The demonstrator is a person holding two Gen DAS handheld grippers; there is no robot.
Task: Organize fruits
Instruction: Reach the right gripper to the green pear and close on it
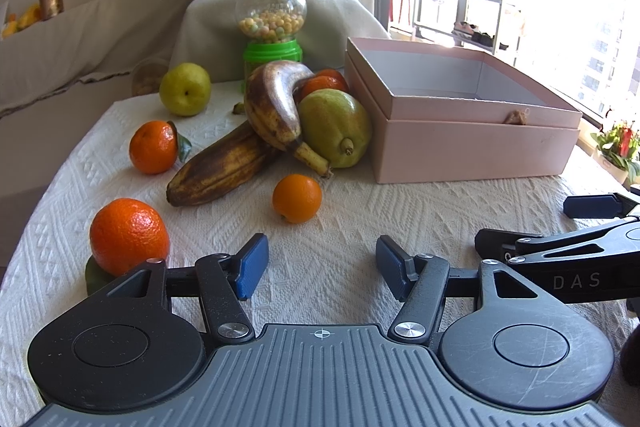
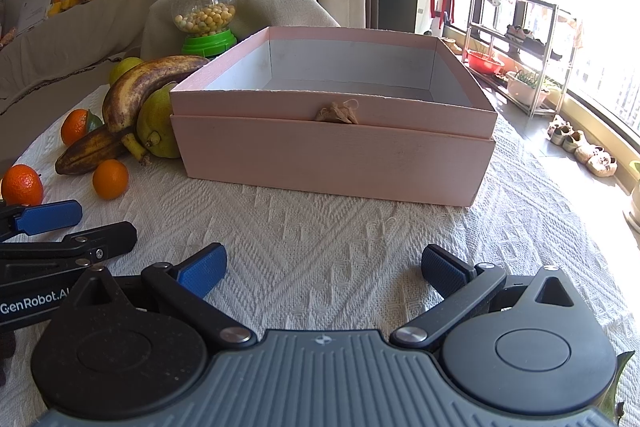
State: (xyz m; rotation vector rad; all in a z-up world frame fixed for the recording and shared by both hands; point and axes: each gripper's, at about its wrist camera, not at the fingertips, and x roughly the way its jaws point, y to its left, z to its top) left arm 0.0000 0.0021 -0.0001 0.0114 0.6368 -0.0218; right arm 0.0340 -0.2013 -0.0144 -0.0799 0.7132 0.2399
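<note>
Fruit lies on the white tablecloth (image 1: 328,227): a large orange (image 1: 128,235) at near left, a small orange (image 1: 297,198) in the middle, a leafed orange (image 1: 154,147), two brown bananas (image 1: 276,103) (image 1: 224,171), a green pear (image 1: 336,127), a yellow-green apple (image 1: 185,89) and another orange (image 1: 325,83) behind. An open, empty pink box (image 1: 468,131) stands to the right; it fills the right wrist view (image 2: 332,155). My left gripper (image 1: 320,269) is open and empty, short of the small orange. My right gripper (image 2: 324,273) is open and empty before the box.
A green candy dispenser (image 1: 272,31) stands behind the fruit. A covered sofa lies at the back left. The table's right edge drops off toward a window, a shoe rack (image 2: 520,39) and potted plants (image 1: 616,143). The two grippers sit side by side.
</note>
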